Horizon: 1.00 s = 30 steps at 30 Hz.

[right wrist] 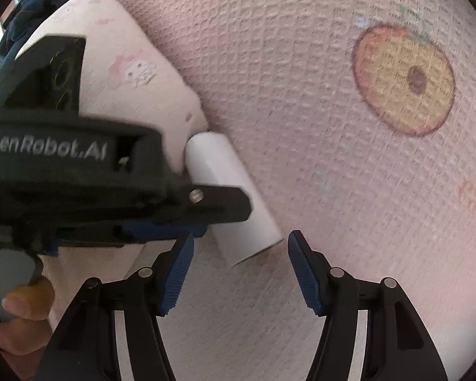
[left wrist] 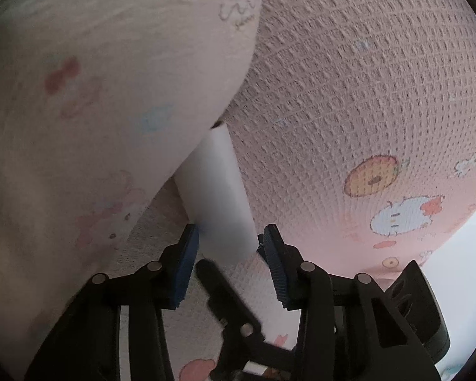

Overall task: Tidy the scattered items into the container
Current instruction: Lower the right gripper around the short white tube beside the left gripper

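Bedding fills nearly everything: a pink waffle-weave blanket (right wrist: 301, 95) printed with cartoon fruit and little animals spreads under both tools, and everything else is easiest placed against the white tube (left wrist: 214, 190) lying on it. On the far side of that tube, pressing against its upper end, sits a pale cream pillow (left wrist: 95, 95) with faint pink and blue cartoon prints; the tube's far tip is tucked just under the pillow's edge. Beyond the pillow, a bit of dark navy fabric (right wrist: 31, 3) shows, well apart from the tube.

The left gripper (left wrist: 228, 241) has its two blue pads on either side of the tube's near end, both pads right at its sides; whether they actually press it is hard to say from the blur, so I cannot tell if the grip is firm or merely close. From the other side, its black body reads "GenRobot.AI" and covers the middle of the tube, with the person's hand (right wrist: 22, 317) wrapped on the handle below.

The right gripper (right wrist: 239, 247) hovers with its jaws spread wide and nothing between them, its left pad just beside the tube's open end, which rests on the blanket

No container shows in either view
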{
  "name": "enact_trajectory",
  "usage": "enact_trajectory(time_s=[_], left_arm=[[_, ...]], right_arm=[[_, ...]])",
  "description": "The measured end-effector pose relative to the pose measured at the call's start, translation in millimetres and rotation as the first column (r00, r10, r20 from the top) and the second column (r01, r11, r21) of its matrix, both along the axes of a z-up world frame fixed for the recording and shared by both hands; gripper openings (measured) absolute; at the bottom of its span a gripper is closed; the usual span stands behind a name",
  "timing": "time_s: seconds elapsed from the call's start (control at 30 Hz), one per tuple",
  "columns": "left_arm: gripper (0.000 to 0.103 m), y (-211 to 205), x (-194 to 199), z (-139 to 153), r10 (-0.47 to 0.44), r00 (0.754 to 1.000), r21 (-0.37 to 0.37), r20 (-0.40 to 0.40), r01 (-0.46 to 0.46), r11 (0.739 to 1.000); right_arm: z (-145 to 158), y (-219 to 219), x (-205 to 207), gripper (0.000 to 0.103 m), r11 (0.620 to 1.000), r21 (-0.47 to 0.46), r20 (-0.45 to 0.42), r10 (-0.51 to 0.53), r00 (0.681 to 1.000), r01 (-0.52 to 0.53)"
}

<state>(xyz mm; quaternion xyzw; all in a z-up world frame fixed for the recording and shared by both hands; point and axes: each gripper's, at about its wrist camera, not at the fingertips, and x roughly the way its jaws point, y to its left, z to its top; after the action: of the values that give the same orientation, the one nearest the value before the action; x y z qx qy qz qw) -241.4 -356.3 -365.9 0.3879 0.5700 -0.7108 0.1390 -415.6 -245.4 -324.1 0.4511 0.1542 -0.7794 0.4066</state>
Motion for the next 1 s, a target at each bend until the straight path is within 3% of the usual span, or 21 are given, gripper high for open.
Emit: enact_trajectory(time_s=[0.1,0.23,0.3,0.33,0.43,0.57,0.77,1.0], left_arm=[[0.048,-1,1,0,0.006,1.000,-0.003,0.004,-0.006,1.000],[0.051,-7,7,-2,0.015,1.000,-0.009,0.014,-0.015,1.000],[0.051,-9,10,-3,0.021,1.000,-0.011,0.009,-0.020,1.000],[0.051,-10,11,-3,0.026,1.000,-0.012,0.005,-0.026,1.000],[0.051,-13,17,-2,0.024,1.000,-0.014,0.001,-0.024,1.000],[0.043,-6,21,0,-0.002,1.000,-0.011,-0.029,0.002,1.000],[0.043,21,13,-17,-0.106,0.994,0.120,-0.028,0.109,0.987],[0.041,75,22,-19,-0.237,0.971,0.122,-0.028,0.238,0.963]], right_arm=[[2,-3,-9,0.060,1.000,-0.015,0.030,0.018,0.999,-0.018],[-6,-15,-12,0.059,0.996,0.044,0.031,0.082,0.996,-0.083],[-8,-16,-13,0.054,0.995,0.040,0.042,0.092,0.995,-0.094],[-8,-16,-14,0.045,0.995,0.042,0.049,0.091,0.995,-0.093],[-9,-13,-15,0.041,0.995,0.049,0.059,0.082,0.995,-0.085],[-10,-5,-13,0.038,0.996,0.068,0.095,0.042,0.995,-0.049],[-7,33,-8,0.037,0.994,0.072,0.141,-0.091,0.986,0.082],[2,87,13,0.034,0.982,0.070,0.173,-0.187,0.967,0.178]])
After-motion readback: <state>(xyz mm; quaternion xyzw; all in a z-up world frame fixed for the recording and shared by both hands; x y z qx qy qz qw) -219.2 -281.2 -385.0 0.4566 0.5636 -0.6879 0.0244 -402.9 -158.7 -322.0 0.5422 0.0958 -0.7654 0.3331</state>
